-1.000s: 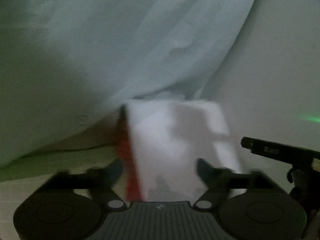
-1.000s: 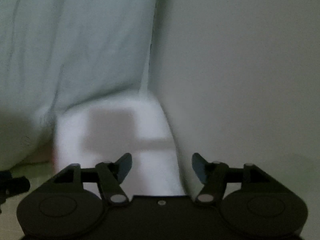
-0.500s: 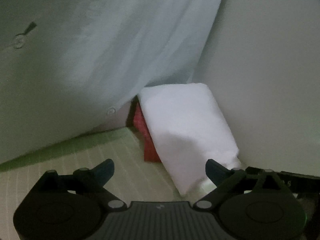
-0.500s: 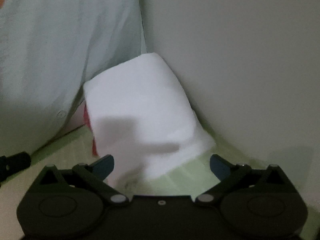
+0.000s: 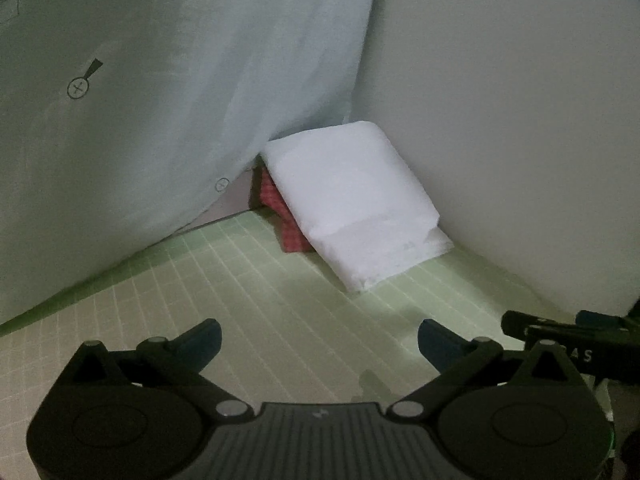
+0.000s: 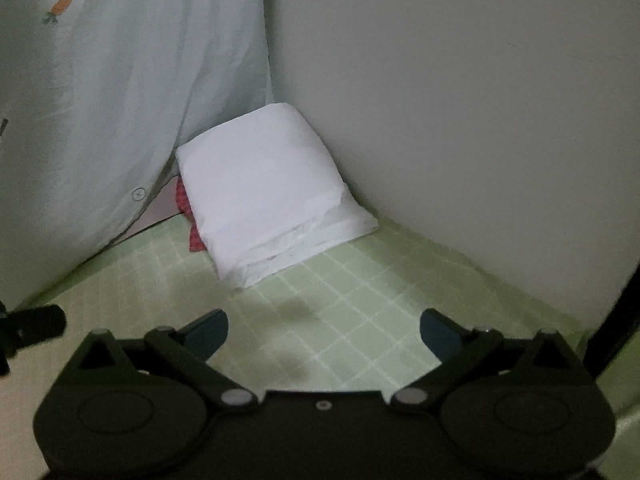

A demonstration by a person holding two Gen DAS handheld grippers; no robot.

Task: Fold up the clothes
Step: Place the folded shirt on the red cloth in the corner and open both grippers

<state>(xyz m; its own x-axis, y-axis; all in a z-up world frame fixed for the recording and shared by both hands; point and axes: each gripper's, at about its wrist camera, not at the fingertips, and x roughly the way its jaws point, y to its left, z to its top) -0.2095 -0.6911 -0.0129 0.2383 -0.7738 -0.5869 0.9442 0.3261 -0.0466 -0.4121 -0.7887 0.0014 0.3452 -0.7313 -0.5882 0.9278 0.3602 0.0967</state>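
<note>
A folded white garment (image 5: 352, 200) (image 6: 264, 188) leans in the far corner on top of a folded red checked cloth (image 5: 280, 216) (image 6: 188, 216), which peeks out at its left. Both lie on a light green gridded sheet (image 5: 260, 300) (image 6: 340, 300). My left gripper (image 5: 320, 338) stands open, well short of the white garment, nothing between its fingers. My right gripper (image 6: 324, 330) is open too and just as empty, a similar distance back. The right gripper's body (image 5: 568, 348) shows at the right edge of the left wrist view.
A pale blue hanging cloth (image 5: 180, 100) (image 6: 120, 100) with buttons and a carrot print drapes down on the left, touching the pile. A plain white wall (image 5: 520, 120) (image 6: 460, 100) closes the right side. The green sheet spreads between grippers and pile.
Both grippers have let go of the white garment, opened wide and drawn back. The garment now rests on the red cloth in the corner.
</note>
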